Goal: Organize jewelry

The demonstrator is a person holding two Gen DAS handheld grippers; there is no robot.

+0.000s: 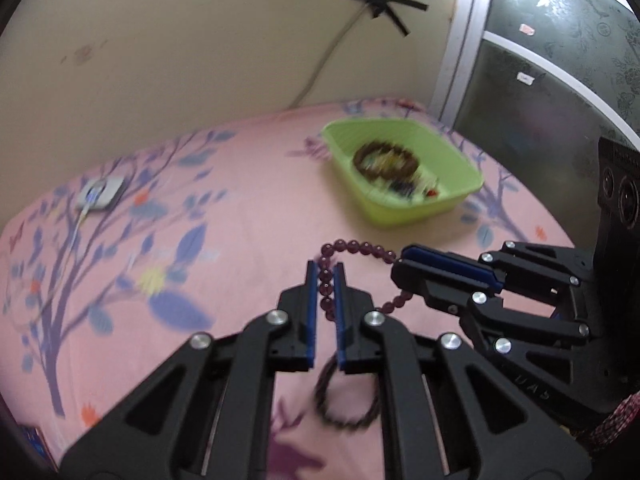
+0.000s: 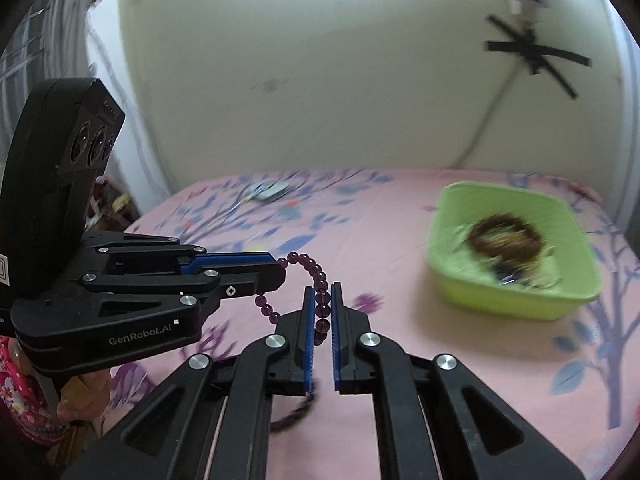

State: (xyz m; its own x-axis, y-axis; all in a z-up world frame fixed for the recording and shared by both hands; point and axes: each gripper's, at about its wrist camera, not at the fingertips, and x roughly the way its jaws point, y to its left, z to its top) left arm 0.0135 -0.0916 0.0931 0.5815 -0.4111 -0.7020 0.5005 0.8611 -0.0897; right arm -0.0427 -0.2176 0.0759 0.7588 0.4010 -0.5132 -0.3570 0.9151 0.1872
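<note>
Evidently both the left hand-held gripper [image 1: 326, 276] and the right hand-held gripper [image 2: 320, 300] clamped one purple bead bracelet [image 1: 360, 248], sharing its carry toward the green basket [image 1: 460, 200] at one o'clock on the bed [image 1: 240, 216].

Both grippers' fingers [image 1: 310, 300] pinch one purple bead bracelet [image 1: 352, 248] — lifted.

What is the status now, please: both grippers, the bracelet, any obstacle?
Left hand-held gripper and right hand-held gripper both shut on purple bead bracelet. Bracelet lifted over pink bedsheet. Green basket ahead, path clear.
</note>
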